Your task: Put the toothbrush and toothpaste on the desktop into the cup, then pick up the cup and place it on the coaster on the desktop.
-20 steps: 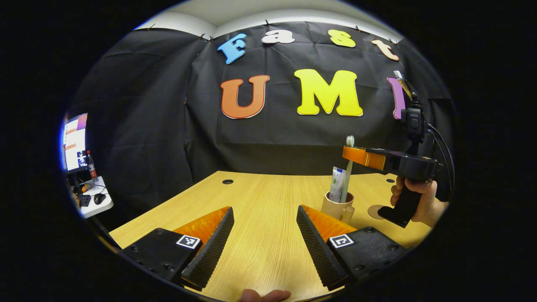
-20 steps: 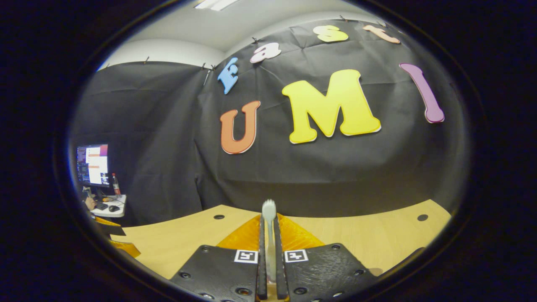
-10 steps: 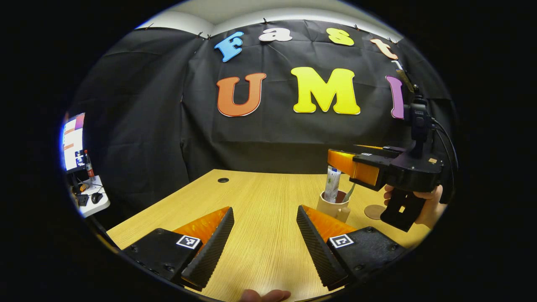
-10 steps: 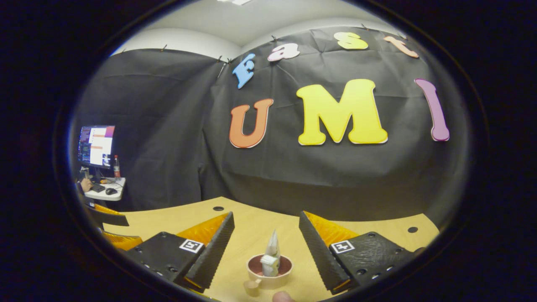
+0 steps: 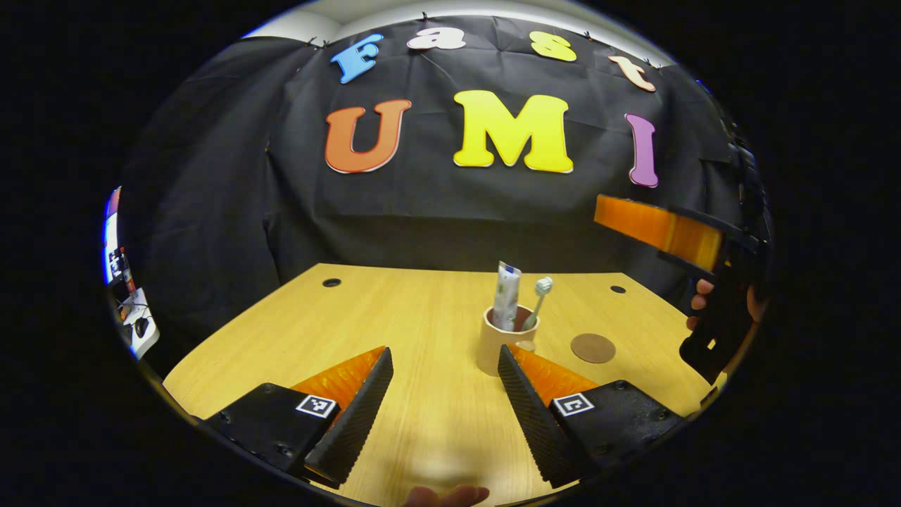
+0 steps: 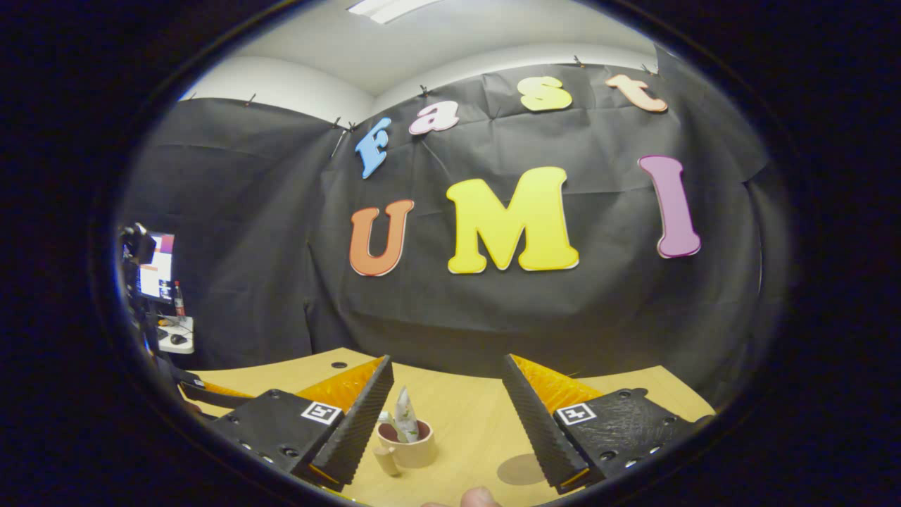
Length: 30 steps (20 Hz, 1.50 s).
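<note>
On the desk [image 5: 422, 331] we see the cup [image 5: 501, 345] holding toothpaste [image 5: 505, 305] and toothbrush [image 5: 538, 299], coaster [image 5: 593, 348] just right of the cup. Left gripper [image 5: 445, 366] and right gripper [image 6: 445, 377]: jaws wide apart, gripping nothing.

— Anything legible on the white toothpaste tube [image 5: 506, 296] standing in the beige cup [image 5: 493, 348]?
— Faint print there, too small to read.
— On the light wooden desktop [image 5: 422, 331] or the round brown coaster [image 5: 593, 348] to the right of the cup?
— Nothing readable.
— And on the grippers?
— Square black-and-white coded markers [image 5: 316, 405], one on each finger base of the left gripper [image 5: 445, 352] and of the right gripper [image 6: 448, 360]; patterns only, no letters or numbers.
</note>
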Motion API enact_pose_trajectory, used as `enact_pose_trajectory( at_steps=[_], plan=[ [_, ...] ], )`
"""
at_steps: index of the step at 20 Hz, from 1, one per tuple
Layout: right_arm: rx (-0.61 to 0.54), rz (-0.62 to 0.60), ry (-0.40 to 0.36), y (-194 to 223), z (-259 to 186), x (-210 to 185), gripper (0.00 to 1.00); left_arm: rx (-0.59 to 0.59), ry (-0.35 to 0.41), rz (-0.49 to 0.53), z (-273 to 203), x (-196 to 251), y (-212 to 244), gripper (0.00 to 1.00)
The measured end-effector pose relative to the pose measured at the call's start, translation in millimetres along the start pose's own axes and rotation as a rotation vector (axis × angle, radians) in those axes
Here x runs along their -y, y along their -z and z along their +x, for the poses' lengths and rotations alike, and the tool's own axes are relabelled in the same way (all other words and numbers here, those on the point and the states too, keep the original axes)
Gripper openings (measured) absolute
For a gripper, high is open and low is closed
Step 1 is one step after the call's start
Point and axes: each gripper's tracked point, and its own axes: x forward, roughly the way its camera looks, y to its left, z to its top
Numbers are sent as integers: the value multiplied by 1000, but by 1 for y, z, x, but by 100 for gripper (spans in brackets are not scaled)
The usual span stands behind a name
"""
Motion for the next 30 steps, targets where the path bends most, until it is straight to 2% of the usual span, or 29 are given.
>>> enact_pose_trajectory(
  at_steps=[5, 9, 12, 13, 14, 16, 19, 23, 25, 26, 27, 30],
  plan=[
    [54, -67, 45, -15, -71, 44, 94, -94, 58, -2, 21, 24, -19, 96],
    [68, -117, 71, -23, -113, 72, 95, -240, 117, -16, 38, 46, -27, 96],
    [83, -146, 96, -28, -134, 89, 94, -356, 133, 38, 47, 59, -22, 96],
    [87, -145, 102, -29, -139, 93, 96, -400, 135, 60, 52, 63, -16, 96],
    [86, -138, 104, -30, -142, 96, 94, -448, 134, 69, 56, 65, -9, 96],
    [78, -127, 113, -28, -148, 102, 97, -565, 135, 36, 63, 71, 11, 95],
    [75, -129, 117, -24, -154, 107, 95, -692, 118, -22, 72, 72, 28, 95],
    [23, -82, 100, -9, -160, 109, 94, -778, 70, -12, 91, 63, 40, 95],
    [-13, -60, 101, -1, -161, 114, 94, -811, 67, -15, 98, 65, 41, 96],
    [-19, -58, 110, 1, -161, 119, 97, -825, 71, -11, 101, 66, 41, 100],
    [-24, -58, 118, 3, -161, 122, 95, -834, 71, -8, 103, 67, 39, 100],
    [-31, -68, 130, 7, -166, 127, 95, -868, 50, -1, 105, 66, 31, 94]
  ],
)
